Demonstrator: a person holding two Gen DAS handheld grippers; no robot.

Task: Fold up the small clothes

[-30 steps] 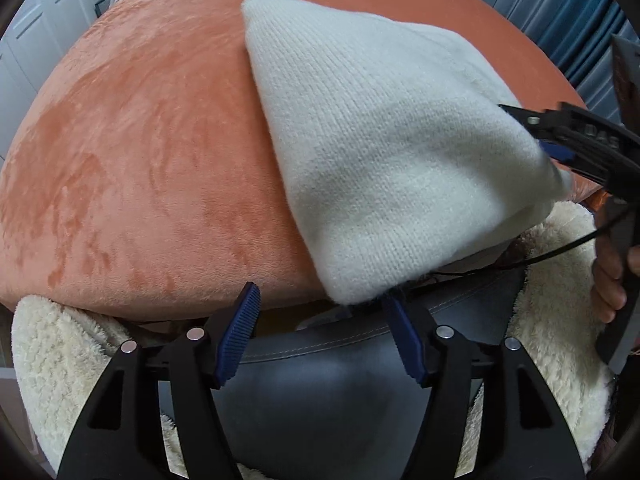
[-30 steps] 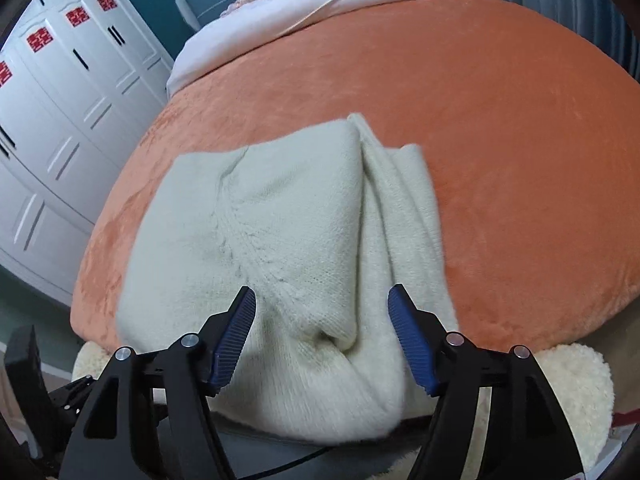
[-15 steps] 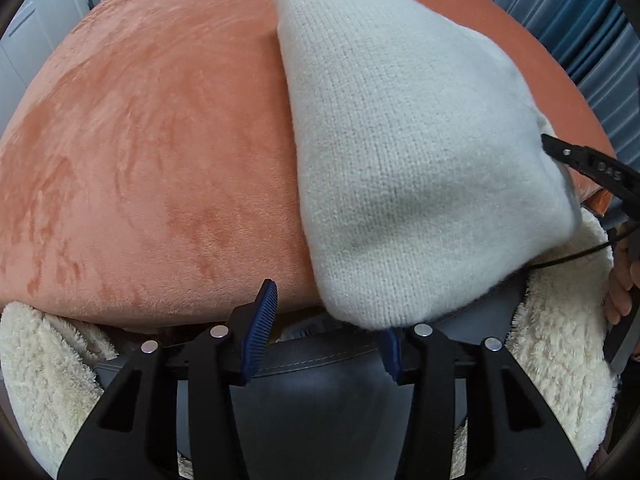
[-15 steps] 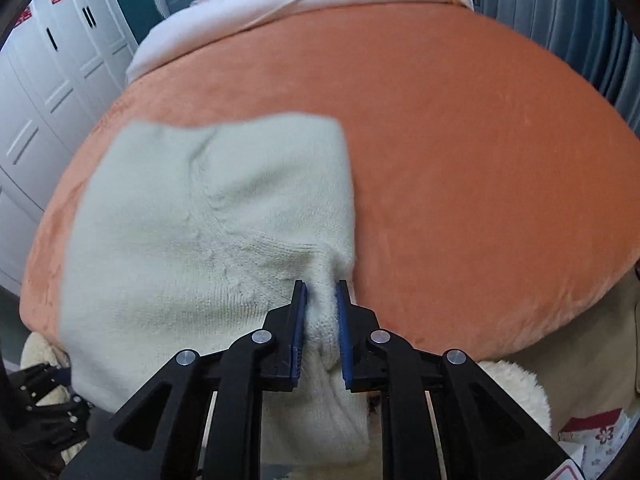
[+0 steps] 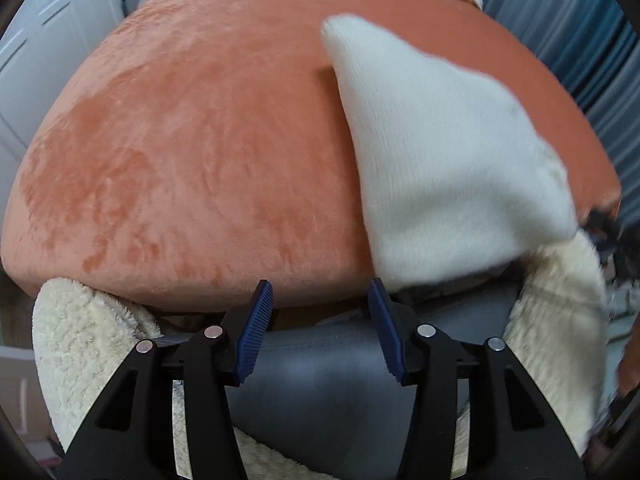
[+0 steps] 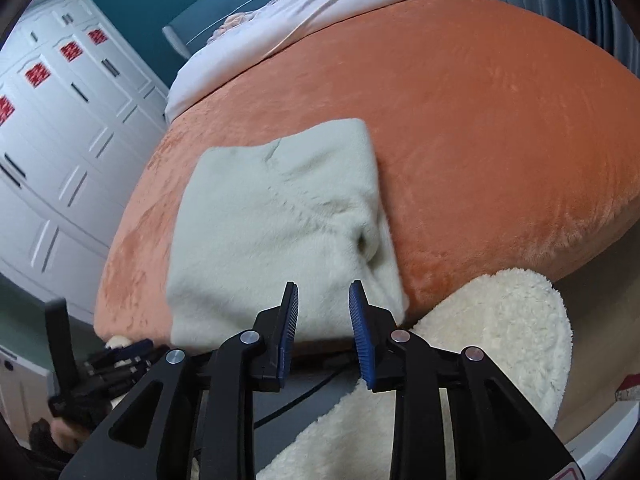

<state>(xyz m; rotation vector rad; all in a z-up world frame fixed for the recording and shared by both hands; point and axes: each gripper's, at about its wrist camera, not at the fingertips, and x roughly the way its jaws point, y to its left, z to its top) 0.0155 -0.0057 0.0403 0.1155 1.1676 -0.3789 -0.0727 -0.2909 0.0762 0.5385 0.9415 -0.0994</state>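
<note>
A folded cream knit garment [image 5: 448,160] lies on the orange plush bed cover [image 5: 200,160], its near edge hanging over the front edge. In the right wrist view the garment [image 6: 280,216] lies just ahead of my right gripper [image 6: 322,308], which is open and holds nothing. My left gripper [image 5: 320,312] is open and empty; it sits to the left of the garment's near corner, over the bed's front edge. Both views are blurred by motion.
A cream fleece cushion [image 5: 88,344] and a grey seat [image 5: 320,364] lie below the bed's edge. White wardrobe doors [image 6: 52,132] stand to the left. A pale sheet [image 6: 320,12] is bunched at the bed's far end. The right gripper's body shows at the left view's right edge [image 5: 612,228].
My right gripper had closed on the garment's near edge half a second ago; it is now open and drawn back. My left gripper has shifted left, away from the garment's corner.
</note>
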